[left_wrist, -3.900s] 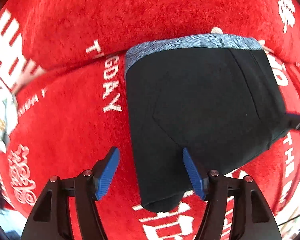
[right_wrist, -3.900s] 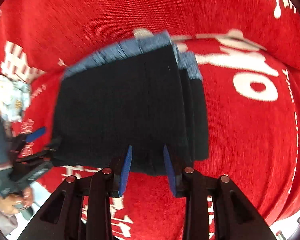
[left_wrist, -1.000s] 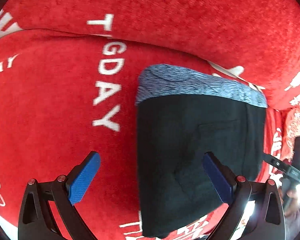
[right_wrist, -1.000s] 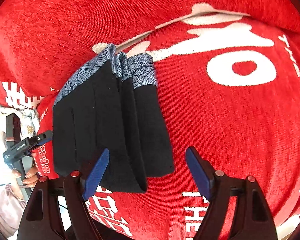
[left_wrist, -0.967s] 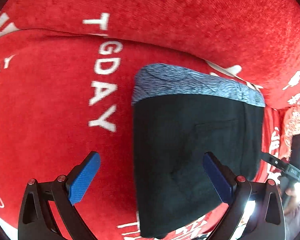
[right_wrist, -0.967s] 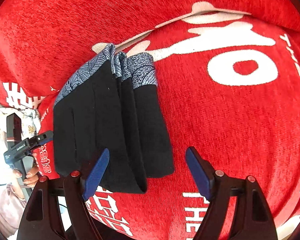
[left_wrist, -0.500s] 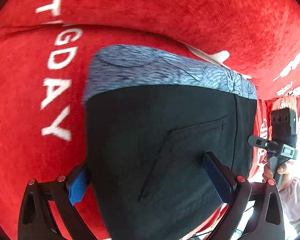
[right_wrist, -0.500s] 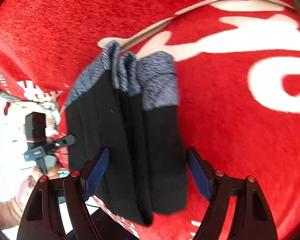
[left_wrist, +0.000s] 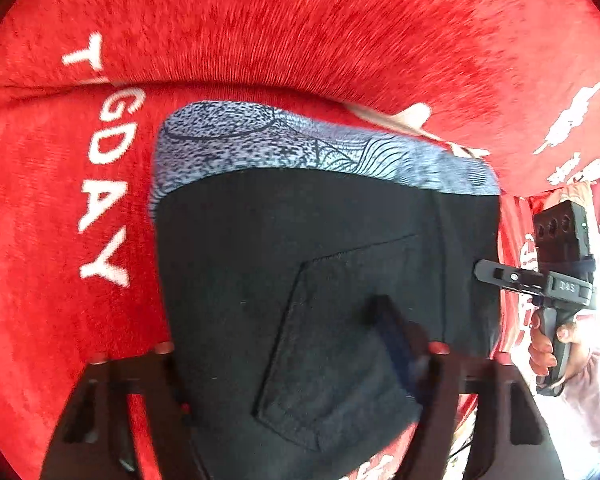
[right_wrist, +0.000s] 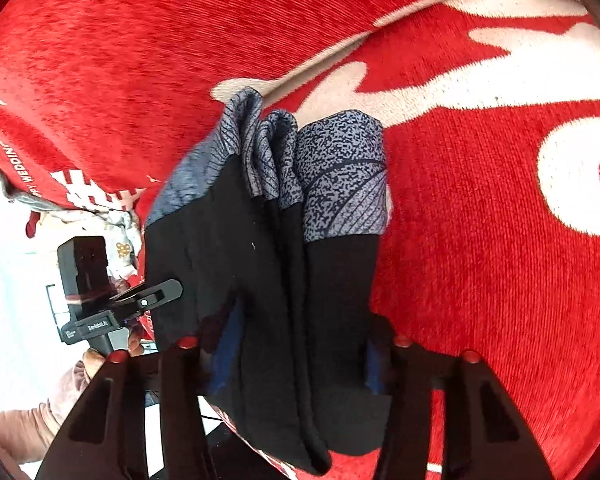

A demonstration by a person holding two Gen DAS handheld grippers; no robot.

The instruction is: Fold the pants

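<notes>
Both grippers, left point(left_wrist: 288, 364) and right point(right_wrist: 296, 360), had just been closing and pinched my folded pants point(left_wrist: 300, 280) near the red cover point(left_wrist: 40, 280)'s front edge.

The pants point(left_wrist: 300, 280) are black with a blue-grey patterned waistband point(left_wrist: 300, 148) printed in fine dark lines and speckles. They are folded into a compact, thick bundle of several stacked layers (the right wrist view shows the layered edges side on, the waistband ends bunched together at the far end). A stitched back pocket point(left_wrist: 340, 360) faces up on the top layer. The bundle lies on red plush fabric with white lettering, waistband end farthest from both cameras.
</notes>
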